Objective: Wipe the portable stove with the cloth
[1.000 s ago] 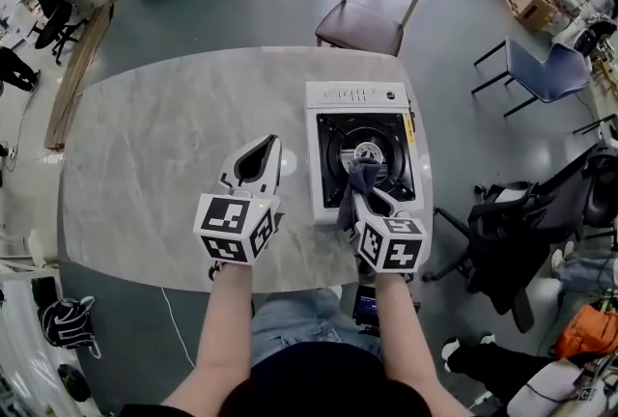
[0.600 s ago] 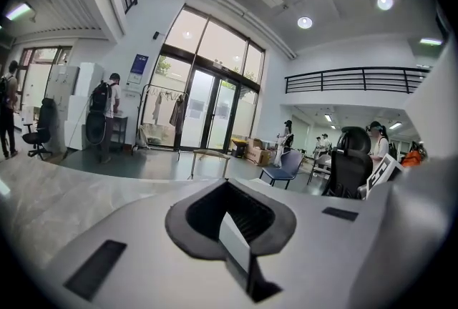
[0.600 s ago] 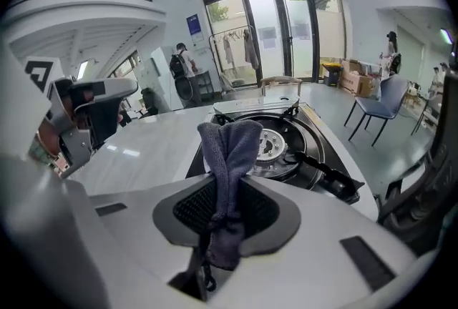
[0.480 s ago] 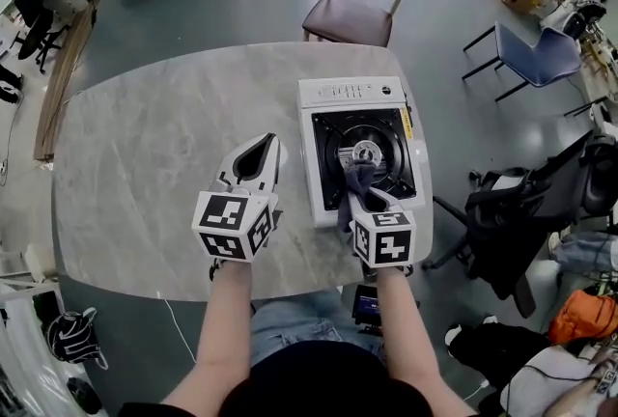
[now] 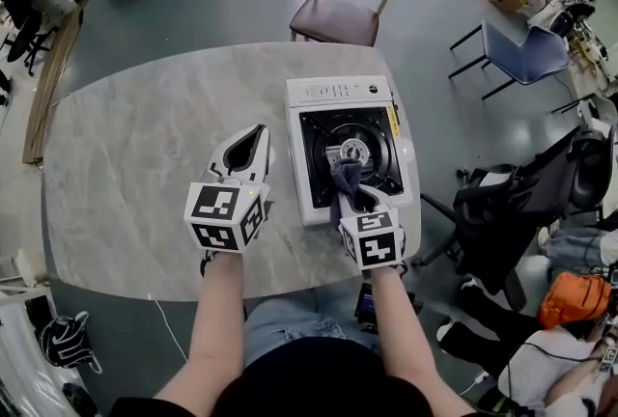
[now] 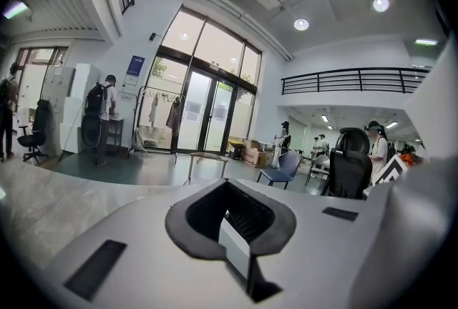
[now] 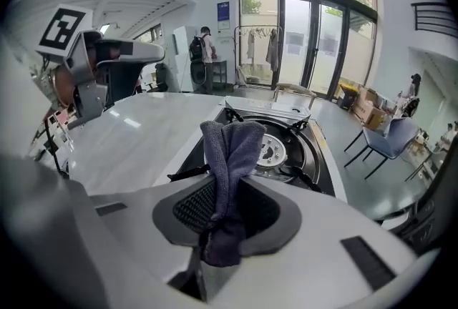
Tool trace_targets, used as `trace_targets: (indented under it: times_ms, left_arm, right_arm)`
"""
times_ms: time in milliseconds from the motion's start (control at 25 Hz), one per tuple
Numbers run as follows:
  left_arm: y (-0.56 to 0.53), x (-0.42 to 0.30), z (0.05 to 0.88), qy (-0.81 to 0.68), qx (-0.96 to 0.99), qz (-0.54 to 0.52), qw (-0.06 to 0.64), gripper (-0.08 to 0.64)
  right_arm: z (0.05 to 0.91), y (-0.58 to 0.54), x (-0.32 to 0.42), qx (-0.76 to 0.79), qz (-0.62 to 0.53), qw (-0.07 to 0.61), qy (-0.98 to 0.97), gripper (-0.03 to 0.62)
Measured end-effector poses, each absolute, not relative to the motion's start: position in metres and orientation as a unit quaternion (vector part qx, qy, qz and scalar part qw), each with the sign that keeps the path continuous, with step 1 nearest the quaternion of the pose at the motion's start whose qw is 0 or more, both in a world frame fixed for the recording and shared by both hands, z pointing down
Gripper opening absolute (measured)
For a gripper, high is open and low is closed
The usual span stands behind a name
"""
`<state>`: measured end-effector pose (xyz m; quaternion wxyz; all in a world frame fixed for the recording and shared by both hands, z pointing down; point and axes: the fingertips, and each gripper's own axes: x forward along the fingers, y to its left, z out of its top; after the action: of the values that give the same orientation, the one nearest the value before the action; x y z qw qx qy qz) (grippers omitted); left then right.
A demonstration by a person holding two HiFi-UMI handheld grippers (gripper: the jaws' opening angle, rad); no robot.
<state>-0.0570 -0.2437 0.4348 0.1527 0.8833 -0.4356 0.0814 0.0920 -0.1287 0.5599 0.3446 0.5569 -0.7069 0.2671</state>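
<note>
Here, purple-grey cloth [image 7: 229,146], bunched upright, pinched in right gripper [image 7: 227,189], over stove [image 7: 290,151]

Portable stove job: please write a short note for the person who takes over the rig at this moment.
Left gripper: shut, empty, over the table to the left of the stove.
Right gripper: shut on the cloth, over the stove's front part, near the burner.
Done: cloth gripped and brought to the stove; how much is wiped cannot be told.
To do: wipe the black top and the white casing.
</note>
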Motion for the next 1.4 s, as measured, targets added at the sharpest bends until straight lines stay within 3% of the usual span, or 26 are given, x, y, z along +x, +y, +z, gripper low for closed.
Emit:
trace_targets:
  times_ms: [840,1160,1400]
  left_arm:
    - [-0.238,0.018,0.431,-0.472,0.865,0.101,0.134,0.008]
    - [-0.244,0.017,0.415,-0.477,0.866,0.095,0.118,0.008]
    - [-0.244,0.014,0.403,-0.481,0.866,0.09,0.105,0.006]
  right_arm:
    - [0.564,-0.12,0.167,0.418,0.211,0.433,-0.77,0.101]
    - [0.555,-0.125,0.166,0.395,0.219,0.443,-0.774,0.1]
    - [0.513,-0.157,0.183,0.429,0.183,0.401,-0.788,0.1]
